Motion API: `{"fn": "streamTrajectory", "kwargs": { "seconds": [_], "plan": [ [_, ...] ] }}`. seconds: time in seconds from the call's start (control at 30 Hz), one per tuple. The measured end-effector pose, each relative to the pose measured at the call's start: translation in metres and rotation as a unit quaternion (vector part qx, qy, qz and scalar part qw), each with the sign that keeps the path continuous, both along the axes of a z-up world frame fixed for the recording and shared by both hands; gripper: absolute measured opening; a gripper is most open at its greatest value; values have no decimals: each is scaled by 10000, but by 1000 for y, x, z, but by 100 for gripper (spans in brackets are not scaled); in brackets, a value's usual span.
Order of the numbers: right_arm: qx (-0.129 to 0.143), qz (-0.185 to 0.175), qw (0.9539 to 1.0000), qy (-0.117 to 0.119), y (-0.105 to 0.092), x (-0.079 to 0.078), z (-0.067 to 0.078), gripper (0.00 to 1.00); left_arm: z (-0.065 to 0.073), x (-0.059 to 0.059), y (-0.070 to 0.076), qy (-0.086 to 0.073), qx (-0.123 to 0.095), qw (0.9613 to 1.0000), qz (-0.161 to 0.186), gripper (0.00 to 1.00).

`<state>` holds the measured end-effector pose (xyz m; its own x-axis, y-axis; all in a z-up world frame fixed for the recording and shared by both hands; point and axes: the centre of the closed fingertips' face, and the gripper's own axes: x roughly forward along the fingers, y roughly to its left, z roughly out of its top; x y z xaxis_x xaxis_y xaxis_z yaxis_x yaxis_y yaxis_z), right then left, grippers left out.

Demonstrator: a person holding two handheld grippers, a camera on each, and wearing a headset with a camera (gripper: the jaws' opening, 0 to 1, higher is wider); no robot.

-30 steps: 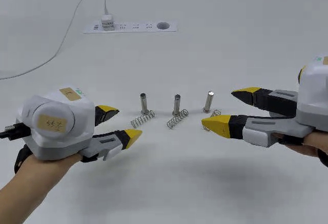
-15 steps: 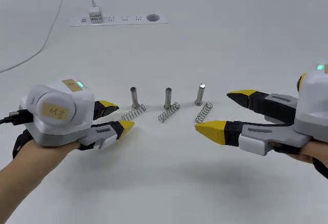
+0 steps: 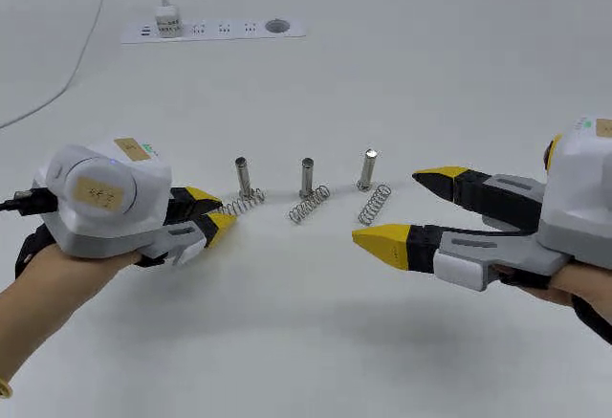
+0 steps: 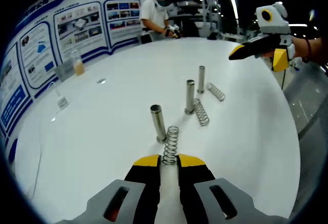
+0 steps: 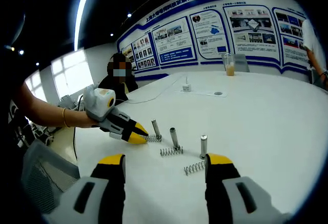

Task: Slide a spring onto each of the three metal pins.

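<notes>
Head view: three pins [image 3: 307,176] stand in a row on the bench [image 3: 306,341], with a spring [image 3: 309,205] lying beside each one. Left gripper view: left tongs [image 4: 170,160] are narrow, tips right at the end of the nearest spring [image 4: 170,143], can't tell if it's pinched. Right gripper view: right tongs [image 5: 166,158] are spread wide, holding nothing.
</notes>
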<state>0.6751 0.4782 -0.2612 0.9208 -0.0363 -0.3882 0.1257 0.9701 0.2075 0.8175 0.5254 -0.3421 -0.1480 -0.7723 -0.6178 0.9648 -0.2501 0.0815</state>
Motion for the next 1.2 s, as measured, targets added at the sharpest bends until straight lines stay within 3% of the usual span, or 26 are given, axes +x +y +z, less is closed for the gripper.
{"fn": "streamTrajectory", "kwargs": {
  "seconds": [0.13, 0.67, 0.93, 1.1, 1.2],
  "plan": [
    [23, -37, 10000, 2, -2, 0, 0, 64, -3, -1, 0, -161, 60, 9997, -146, 12],
    [47, -102, 9999, 67, -3, -3, 1, 62, -1, -5, 8, -90, 54, 9997, -200, 10],
    [247, -115, 9996, -68, 1, 2, 9, 61, 13, -18, 16, 138, -95, 9998, -101, 9],
    [475, -130, 9985, -247, 5, 8, 18, 58, 28, -27, 20, 234, -332, 9992, -28, 9],
    [746, -169, 9962, -425, 8, 12, 25, 57, 40, -32, 21, 441, -592, 9971, 156, 9]
  ]
}}
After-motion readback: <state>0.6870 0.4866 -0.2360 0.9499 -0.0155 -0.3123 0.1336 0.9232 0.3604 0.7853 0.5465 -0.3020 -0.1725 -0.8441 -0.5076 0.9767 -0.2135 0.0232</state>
